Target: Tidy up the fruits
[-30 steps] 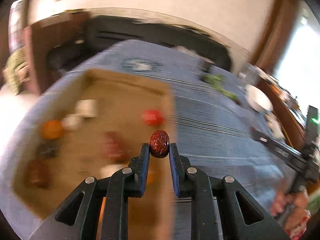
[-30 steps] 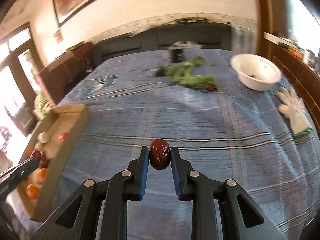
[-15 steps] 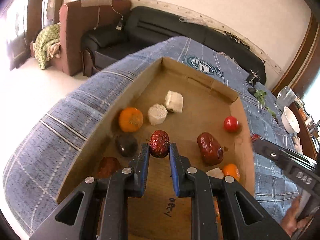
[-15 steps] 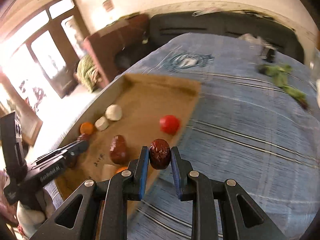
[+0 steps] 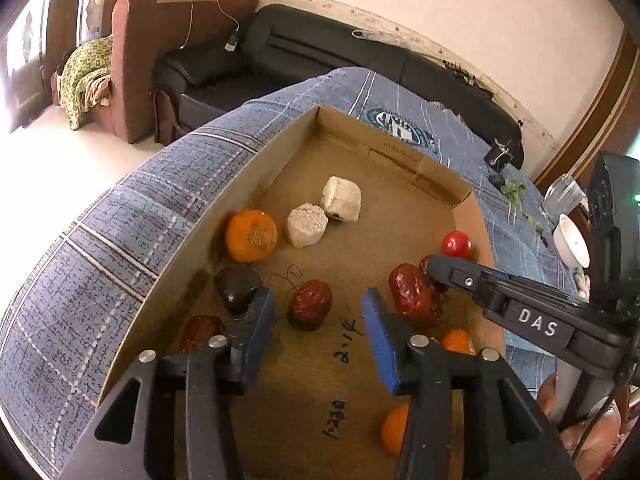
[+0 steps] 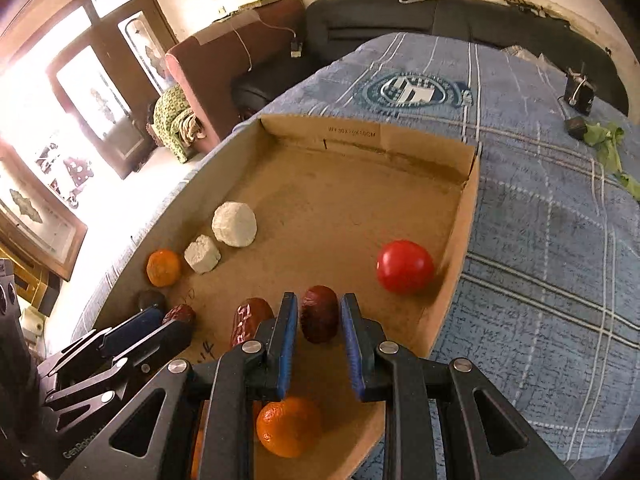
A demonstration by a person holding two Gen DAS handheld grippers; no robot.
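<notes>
Released since a second ago, one red date (image 5: 310,309) lies on the cardboard box (image 5: 256,176) floor between the left gripper's (image 5: 318,312) opening jaws, while the right gripper (image 6: 319,316) clamps another date (image 6: 319,313) at the tomato's (image 6: 405,266) eight o'clock.

both wrist views look steeply down from close above the near end of the cardboard box (image 5: 276,160), facing its far wall; the left sits toward its left edge, the right toward its right edge. both share the box floor and the blue cloth (image 6: 540,240).
</notes>
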